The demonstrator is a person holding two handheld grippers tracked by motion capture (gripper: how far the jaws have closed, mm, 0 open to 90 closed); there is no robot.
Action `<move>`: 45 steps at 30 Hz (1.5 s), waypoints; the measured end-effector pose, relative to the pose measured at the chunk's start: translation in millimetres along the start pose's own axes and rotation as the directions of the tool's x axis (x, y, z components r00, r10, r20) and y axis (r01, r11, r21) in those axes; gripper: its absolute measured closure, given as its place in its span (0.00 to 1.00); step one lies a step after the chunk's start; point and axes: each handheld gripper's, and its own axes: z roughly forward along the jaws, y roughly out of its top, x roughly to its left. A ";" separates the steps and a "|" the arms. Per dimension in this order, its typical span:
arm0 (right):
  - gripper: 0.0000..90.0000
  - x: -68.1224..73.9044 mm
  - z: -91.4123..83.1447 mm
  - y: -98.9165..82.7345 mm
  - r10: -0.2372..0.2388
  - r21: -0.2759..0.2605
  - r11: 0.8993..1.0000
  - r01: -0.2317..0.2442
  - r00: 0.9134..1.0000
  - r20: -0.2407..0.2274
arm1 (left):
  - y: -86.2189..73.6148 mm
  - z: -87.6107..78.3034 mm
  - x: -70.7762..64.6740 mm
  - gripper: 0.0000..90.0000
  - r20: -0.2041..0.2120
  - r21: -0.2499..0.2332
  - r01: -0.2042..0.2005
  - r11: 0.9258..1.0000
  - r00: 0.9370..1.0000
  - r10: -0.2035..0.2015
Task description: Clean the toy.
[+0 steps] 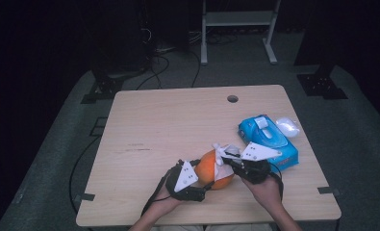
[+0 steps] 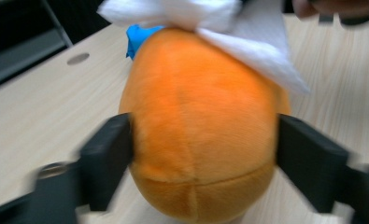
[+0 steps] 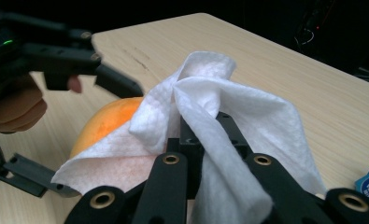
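An orange plush ball (image 1: 211,168) rests on the wooden table (image 1: 168,125) near its front edge. My left gripper (image 1: 204,177) reaches in from the left. Its two black jaws flank the ball (image 2: 201,126) on both sides and stand wide, without squeezing it. A white wipe (image 1: 224,155) is draped over the top of the ball. My right gripper (image 1: 226,161) comes from the right and is shut on a bunched fold of that wipe (image 3: 229,116), with the rest hanging over the orange surface (image 3: 107,121). Beyond it sits the left gripper (image 3: 102,140).
A blue pack of wipes (image 1: 269,142) lies just right of the grippers, with a small white object (image 1: 287,126) beside it at the table's right edge. A round cable hole (image 1: 232,98) is near the far edge. The table's left half is bare wood.
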 end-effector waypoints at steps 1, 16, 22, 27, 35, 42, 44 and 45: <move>0.92 2.0 0.4 0.7 -0.007 0.000 1.000 0.007 1.000 -0.006 | -1.4 1.0 2.9 0.14 0.022 0.003 0.045 0.999 0.999 -0.045; 0.92 18.9 4.8 10.7 -0.058 0.003 0.998 0.058 0.998 -0.038 | 1.2 -2.8 -17.1 0.40 -0.039 0.021 -0.246 0.969 0.968 0.247; 0.92 -0.1 -3.3 2.6 -0.009 0.021 1.000 0.009 1.000 -0.017 | 0.8 1.9 -11.4 0.18 0.006 0.001 -0.126 0.992 0.992 0.126; 0.91 22.4 3.4 8.3 -0.054 0.017 0.998 0.055 0.995 -0.089 | 0.0 2.1 -13.6 0.22 0.020 0.017 -0.133 0.991 0.991 0.132; 0.91 -16.2 -4.2 -4.6 0.041 0.034 0.999 -0.041 0.999 -0.001 | -2.1 -1.8 -9.8 0.36 0.025 0.008 -0.160 0.987 0.987 0.160; 0.91 -13.3 0.3 -6.8 0.050 0.038 0.998 -0.049 0.999 -0.019 | 1.1 2.1 -7.2 0.15 0.050 0.002 -0.026 1.000 0.998 0.026; 0.92 -9.2 0.0 -5.4 0.041 0.040 0.998 -0.040 0.999 -0.025 | 1.3 0.9 -3.6 0.16 0.053 0.003 0.022 1.000 0.998 -0.022; 0.92 -6.7 -0.2 -4.3 0.035 0.036 0.999 -0.034 0.999 -0.031 | 1.2 0.2 -1.8 0.17 0.051 0.001 0.040 0.999 0.998 -0.040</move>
